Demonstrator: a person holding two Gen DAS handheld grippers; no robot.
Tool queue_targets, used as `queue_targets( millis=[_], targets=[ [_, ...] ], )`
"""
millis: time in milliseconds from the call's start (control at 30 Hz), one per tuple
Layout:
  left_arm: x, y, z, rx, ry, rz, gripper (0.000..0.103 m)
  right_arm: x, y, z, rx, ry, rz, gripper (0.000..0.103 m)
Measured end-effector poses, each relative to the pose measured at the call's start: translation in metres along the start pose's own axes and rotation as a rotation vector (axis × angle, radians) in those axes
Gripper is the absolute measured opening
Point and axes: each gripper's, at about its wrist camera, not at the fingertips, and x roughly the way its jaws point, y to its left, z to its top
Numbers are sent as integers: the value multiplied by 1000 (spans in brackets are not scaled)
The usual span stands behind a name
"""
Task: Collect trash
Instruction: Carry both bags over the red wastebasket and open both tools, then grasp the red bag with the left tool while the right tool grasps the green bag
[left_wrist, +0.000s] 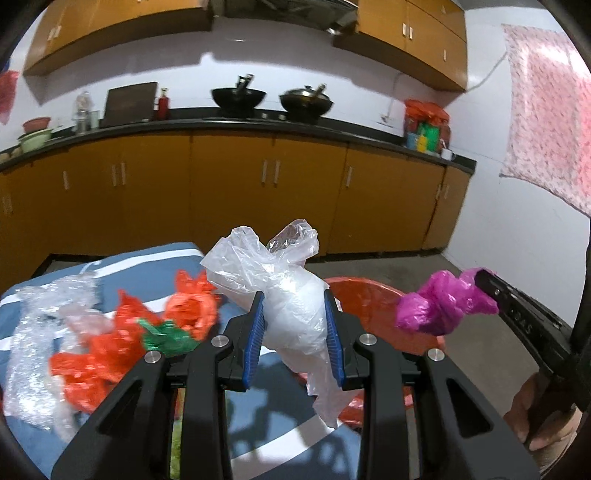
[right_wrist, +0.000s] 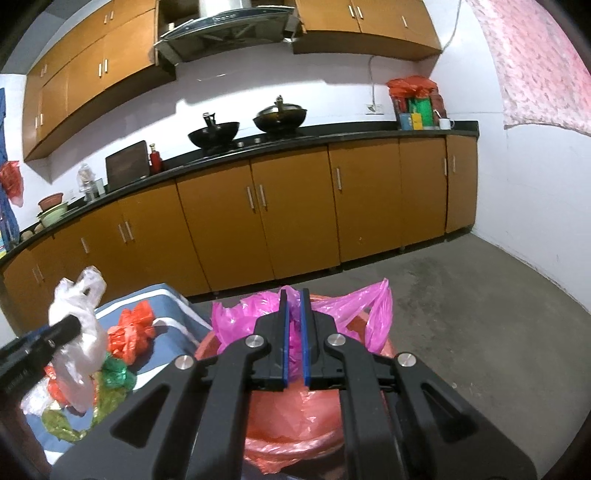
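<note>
While the orange-doored kitchen cabinets (right_wrist: 258, 206) fill the background, a blue-and-white striped cloth (left_wrist: 122, 266) covers the near surface, and just beside it stands a red-lined bin (right_wrist: 295, 417). Loose orange bags (left_wrist: 122, 332), a strip of bubble wrap (left_wrist: 33, 347) and a green scrap (left_wrist: 166, 338) lie on the cloth. The left gripper (left_wrist: 295, 325) pinches a crumpled clear plastic bag (left_wrist: 273, 269) between its blue pads, raised above the cloth. The right gripper (right_wrist: 294, 332) has its jaws pressed on a magenta bag (right_wrist: 240, 314) hanging over the bin.
</note>
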Motion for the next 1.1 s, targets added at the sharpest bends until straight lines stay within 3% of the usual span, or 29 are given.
queue_targets(
  millis=[700,767,833,900,1100],
  targets=[
    [86,-44,-9,73,140,-107,32,51,-22,0,50,51,-11,8],
    [91,-43,-9,67,150,-114,37,53,-25,0,58,51,-4,11],
    [93,-42,-9,63,153,-116,51,53,-26,0,62,50,0,16],
    [92,-39,-9,58,148,-108,59,51,-28,0,62,42,-5,25],
    [84,-25,-7,24,151,-82,62,41,-30,0,55,31,-14,36]
  ],
)
